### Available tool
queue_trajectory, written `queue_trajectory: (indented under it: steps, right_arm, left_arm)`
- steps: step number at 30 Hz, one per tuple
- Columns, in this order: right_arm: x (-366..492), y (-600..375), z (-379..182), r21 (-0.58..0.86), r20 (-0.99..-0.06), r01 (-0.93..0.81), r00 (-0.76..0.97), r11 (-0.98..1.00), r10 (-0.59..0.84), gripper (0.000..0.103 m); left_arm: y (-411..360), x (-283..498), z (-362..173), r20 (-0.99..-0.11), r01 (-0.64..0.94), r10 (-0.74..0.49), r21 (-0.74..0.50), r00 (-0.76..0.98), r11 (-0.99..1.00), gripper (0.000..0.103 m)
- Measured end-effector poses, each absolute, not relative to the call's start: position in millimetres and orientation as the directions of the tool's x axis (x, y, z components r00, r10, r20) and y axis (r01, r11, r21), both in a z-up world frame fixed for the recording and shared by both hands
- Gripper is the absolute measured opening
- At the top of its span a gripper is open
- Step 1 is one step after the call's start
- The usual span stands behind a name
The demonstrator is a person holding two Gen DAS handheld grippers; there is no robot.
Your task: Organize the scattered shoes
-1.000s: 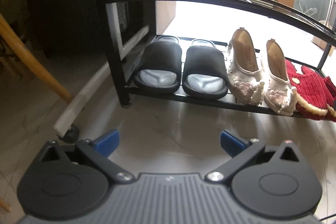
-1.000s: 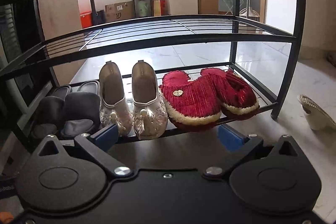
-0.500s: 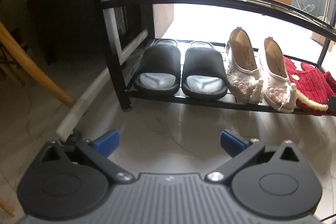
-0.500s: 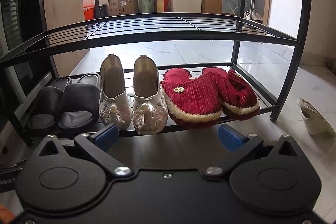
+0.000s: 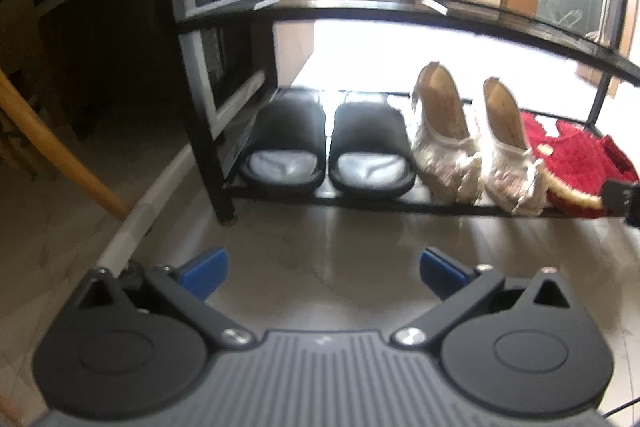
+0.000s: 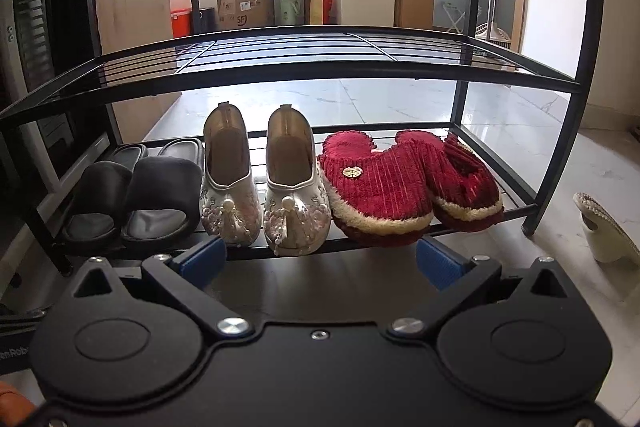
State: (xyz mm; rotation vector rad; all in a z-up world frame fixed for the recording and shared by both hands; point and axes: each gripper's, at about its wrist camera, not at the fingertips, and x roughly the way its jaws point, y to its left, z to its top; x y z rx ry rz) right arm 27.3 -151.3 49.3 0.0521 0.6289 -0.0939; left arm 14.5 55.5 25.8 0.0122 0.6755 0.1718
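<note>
A black metal shoe rack (image 6: pixel 320 69) stands on the floor. Its bottom shelf holds a pair of black slides (image 6: pixel 132 195), a pair of white embroidered shoes (image 6: pixel 266 203) and a pair of red plush slippers (image 6: pixel 404 183), side by side. The same row shows in the left wrist view: black slides (image 5: pixel 328 151), white shoes (image 5: pixel 476 147), red slippers (image 5: pixel 576 163). One cream shoe (image 6: pixel 604 231) lies on the floor right of the rack. My left gripper (image 5: pixel 322 269) and right gripper (image 6: pixel 320 263) are open and empty, held back from the rack's front.
The rack's middle shelf (image 6: pixel 400 43) carries nothing. A wooden chair leg (image 5: pixel 60 151) slants at the left, beside a dark cabinet (image 5: pixel 120 27). Boxes and a red bin (image 6: pixel 180 23) stand far behind the rack. The tiled floor (image 5: pixel 340 239) lies in front.
Both grippers have drawn back and risen a little from the rack; the shoes look smaller and lower. No shoe has moved.
</note>
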Motion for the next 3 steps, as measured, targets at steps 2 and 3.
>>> queue_trajectory:
  steps: [2,3]
  right_arm:
    - [27.3,-151.0,49.2,0.018,-0.589,0.102,0.805,0.995,-0.072,0.103]
    - [27.3,-151.0,49.2,0.018,-0.590,0.102,0.804,0.995,-0.072,0.103]
  left_arm:
    - [55.2,14.4,26.6,-0.618,-0.166,0.178,0.078,0.766,0.983,0.102]
    - [55.1,14.5,26.9,-0.617,-0.172,0.185,0.082,0.765,0.982,0.102]
